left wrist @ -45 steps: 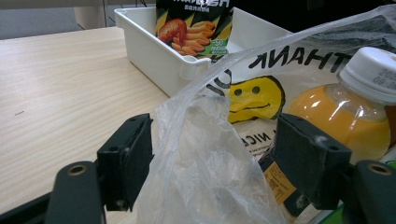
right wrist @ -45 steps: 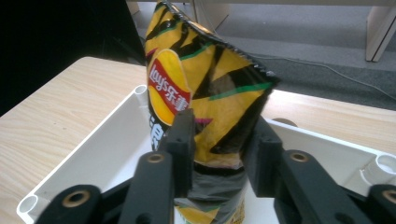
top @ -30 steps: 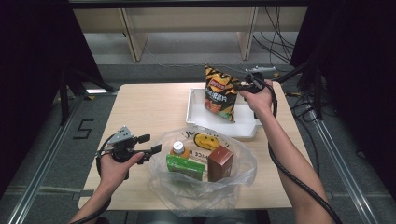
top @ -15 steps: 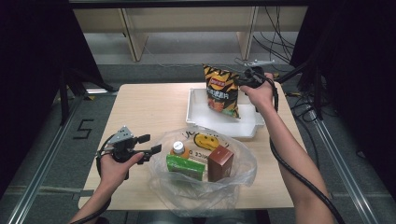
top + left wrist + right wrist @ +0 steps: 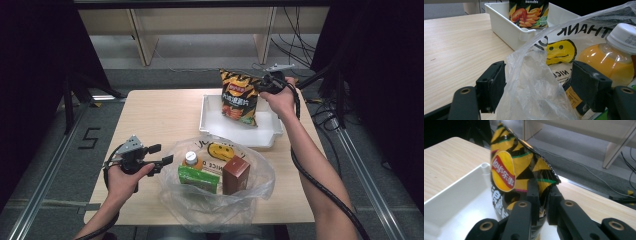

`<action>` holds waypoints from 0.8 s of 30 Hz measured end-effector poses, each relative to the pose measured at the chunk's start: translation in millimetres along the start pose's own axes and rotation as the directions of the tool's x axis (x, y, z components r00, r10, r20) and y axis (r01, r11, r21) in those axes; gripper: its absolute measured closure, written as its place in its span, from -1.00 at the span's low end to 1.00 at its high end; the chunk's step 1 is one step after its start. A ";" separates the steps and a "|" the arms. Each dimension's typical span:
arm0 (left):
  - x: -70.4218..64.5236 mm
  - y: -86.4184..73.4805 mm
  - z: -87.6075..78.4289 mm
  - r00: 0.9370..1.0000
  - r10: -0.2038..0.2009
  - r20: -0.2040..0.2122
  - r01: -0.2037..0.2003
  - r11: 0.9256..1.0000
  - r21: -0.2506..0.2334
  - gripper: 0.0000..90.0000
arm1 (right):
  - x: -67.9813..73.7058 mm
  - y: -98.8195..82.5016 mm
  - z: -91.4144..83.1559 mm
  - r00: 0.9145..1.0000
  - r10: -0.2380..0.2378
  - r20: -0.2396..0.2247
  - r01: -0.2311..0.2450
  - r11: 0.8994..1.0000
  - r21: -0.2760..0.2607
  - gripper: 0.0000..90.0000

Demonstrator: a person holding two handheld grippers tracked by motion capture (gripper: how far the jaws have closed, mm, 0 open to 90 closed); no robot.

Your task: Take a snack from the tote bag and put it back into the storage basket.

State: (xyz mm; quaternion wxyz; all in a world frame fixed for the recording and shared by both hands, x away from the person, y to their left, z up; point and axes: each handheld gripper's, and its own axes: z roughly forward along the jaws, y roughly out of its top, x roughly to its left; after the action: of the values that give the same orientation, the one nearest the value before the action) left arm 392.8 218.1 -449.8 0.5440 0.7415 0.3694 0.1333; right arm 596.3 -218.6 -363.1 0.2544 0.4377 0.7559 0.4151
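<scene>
My right arm is stretched far forward along the table's right side, the hand raised over the back right corner of the white tray (image 5: pixel 212 116), with the right gripper (image 5: pixel 265 84) pinching the upper right edge of the Lay's chip bag (image 5: pixel 239 98). The bag stands upright with its bottom in the tray. In the right gripper view the jaws have just been easing apart, yet the crimped corner of the bag (image 5: pixel 519 167) sits between the pads and I still read them as pressing on it. My left forearm comes in low at the near left; that hand is level above the tabletop with the left gripper (image 5: pixel 161 154) pointing right toward the clear plastic bag (image 5: pixel 250 192), jaws wide apart.

The left gripper view gives me what the high view cannot: a fold of the plastic film (image 5: pixel 534 82) lies between the spread pads, whether touching them I cannot tell, and behind it I see the smiley face print and the juice bottle (image 5: pixel 610 63) up close. The high view alone shows both arms at once.

Counting: one chip bag, one tray, one plastic bag holding three things: one orange juice bottle (image 5: pixel 191 160) with a white cap, one green carton (image 5: pixel 199 178) and one brown carton (image 5: pixel 236 175).
</scene>
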 end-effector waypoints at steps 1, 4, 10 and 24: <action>0.1 0.0 0.0 1.000 0.001 0.000 -0.001 1.000 0.001 -0.38 | -1.9 -1.3 0.8 1.000 -0.016 0.013 0.016 1.000 -0.008 0.83; 0.0 0.0 0.2 1.000 0.001 0.000 -0.001 1.000 0.000 -0.38 | -4.8 -2.9 0.5 1.000 -0.001 0.031 0.001 1.000 0.002 0.77; 0.5 -0.2 0.6 1.000 0.003 0.007 -0.003 1.000 0.002 -0.38 | -7.4 -4.2 2.4 0.998 0.006 0.059 -0.006 1.000 -0.012 0.65; -1.4 0.5 -0.1 1.000 -0.010 -0.001 0.010 1.000 -0.003 -0.38 | 0.6 -5.1 -6.3 0.993 0.098 0.069 -0.096 0.995 -0.021 0.24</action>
State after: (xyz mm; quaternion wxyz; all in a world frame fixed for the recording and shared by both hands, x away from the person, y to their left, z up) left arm 392.0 217.1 -449.1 0.5456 0.7388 0.3733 0.1312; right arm 589.0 -222.0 -364.1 0.2642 0.4860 0.7206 0.4180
